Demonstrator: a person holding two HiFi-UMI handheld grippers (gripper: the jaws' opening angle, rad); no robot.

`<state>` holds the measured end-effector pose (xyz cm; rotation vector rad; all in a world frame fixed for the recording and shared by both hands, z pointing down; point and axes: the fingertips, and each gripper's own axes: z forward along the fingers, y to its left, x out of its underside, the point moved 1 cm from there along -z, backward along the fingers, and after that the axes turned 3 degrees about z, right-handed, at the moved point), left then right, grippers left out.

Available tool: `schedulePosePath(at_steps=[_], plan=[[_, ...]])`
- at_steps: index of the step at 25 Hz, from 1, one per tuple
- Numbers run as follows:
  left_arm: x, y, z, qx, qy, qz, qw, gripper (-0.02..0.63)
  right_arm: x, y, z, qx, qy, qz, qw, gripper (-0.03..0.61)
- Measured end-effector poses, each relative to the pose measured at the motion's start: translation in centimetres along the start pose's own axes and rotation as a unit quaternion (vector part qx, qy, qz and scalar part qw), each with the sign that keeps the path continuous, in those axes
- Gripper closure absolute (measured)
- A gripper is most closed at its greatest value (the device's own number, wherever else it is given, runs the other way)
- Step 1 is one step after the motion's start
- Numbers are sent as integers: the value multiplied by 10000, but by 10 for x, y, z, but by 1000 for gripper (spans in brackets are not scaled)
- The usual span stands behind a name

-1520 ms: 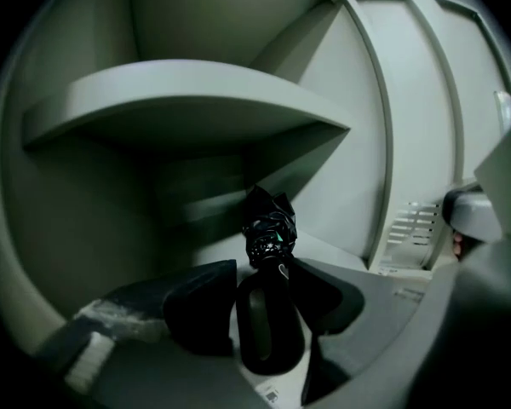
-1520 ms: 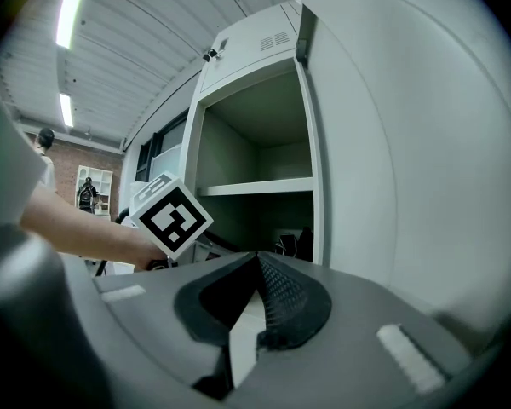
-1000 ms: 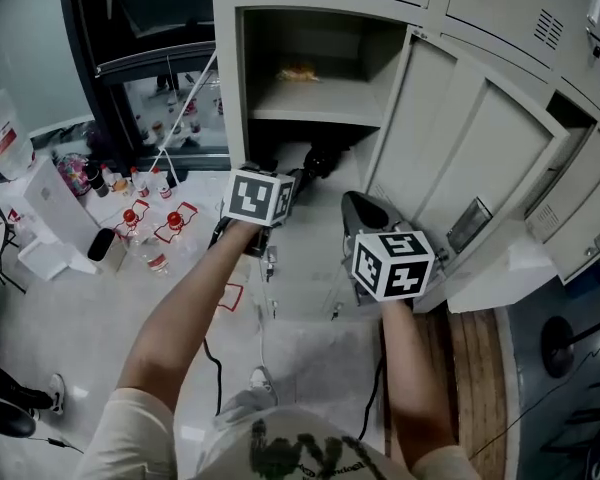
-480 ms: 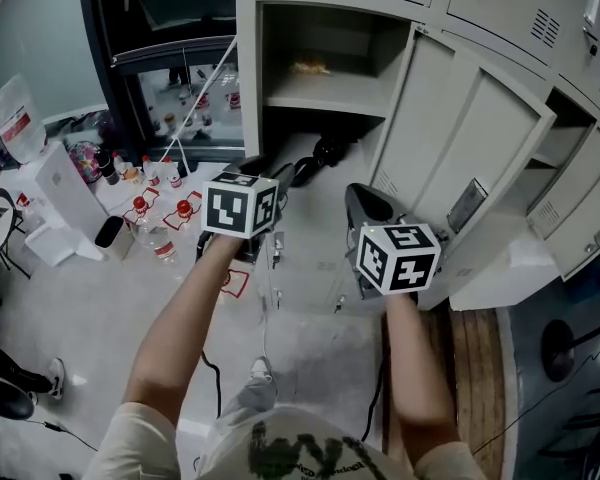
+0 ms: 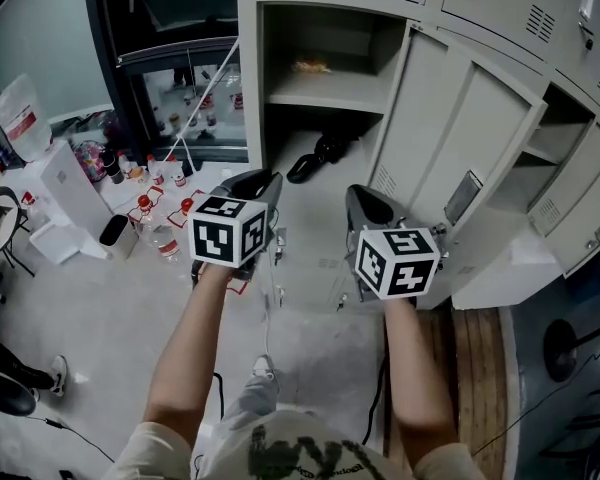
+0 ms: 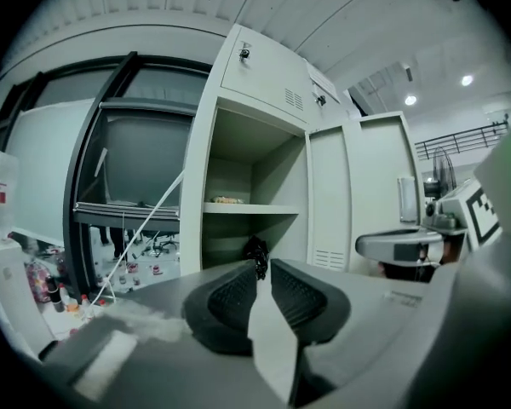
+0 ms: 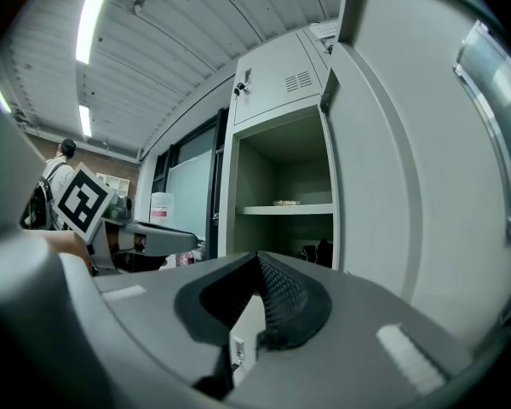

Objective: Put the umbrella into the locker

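Observation:
The black folded umbrella (image 5: 314,156) lies on the floor of the open locker's lower compartment (image 5: 330,133), under the shelf (image 5: 320,90). In the left gripper view the umbrella (image 6: 255,249) shows just beyond the jaws. My left gripper (image 5: 261,180) hangs in front of the locker, apart from the umbrella. Its jaws are closing, a narrow gap remains, and nothing is between them (image 6: 264,267). My right gripper (image 5: 359,198) is beside the open door (image 5: 460,138), its tips together and empty (image 7: 257,261).
A small yellowish thing (image 5: 308,66) lies on the locker shelf. Bottles with red caps (image 5: 148,208) and a white box (image 5: 65,190) stand on the floor at left. More locker doors (image 5: 540,28) are on the right, with wooden flooring (image 5: 475,368) below.
My left gripper has drawn back from the locker opening toward me and to the left, and its jaws have narrowed. The umbrella stays in the locker. The right gripper has hardly moved.

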<state>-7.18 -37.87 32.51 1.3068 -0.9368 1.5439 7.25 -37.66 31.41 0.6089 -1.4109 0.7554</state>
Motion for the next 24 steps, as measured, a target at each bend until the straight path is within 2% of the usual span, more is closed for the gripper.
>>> schedulePosePath(at_steps=[4, 11, 24], plan=[[5, -3, -7, -36, -59, 32, 10000, 607, 2, -1, -4, 8, 27, 2, 10000, 581], [3, -6, -12, -57, -111, 241, 9996, 607, -1, 1, -6, -42, -13, -31, 10000, 581], [3, -5, -17, -79, -134, 270, 9995, 607, 0, 6, -6, -62, -11, -71, 10000, 581]])
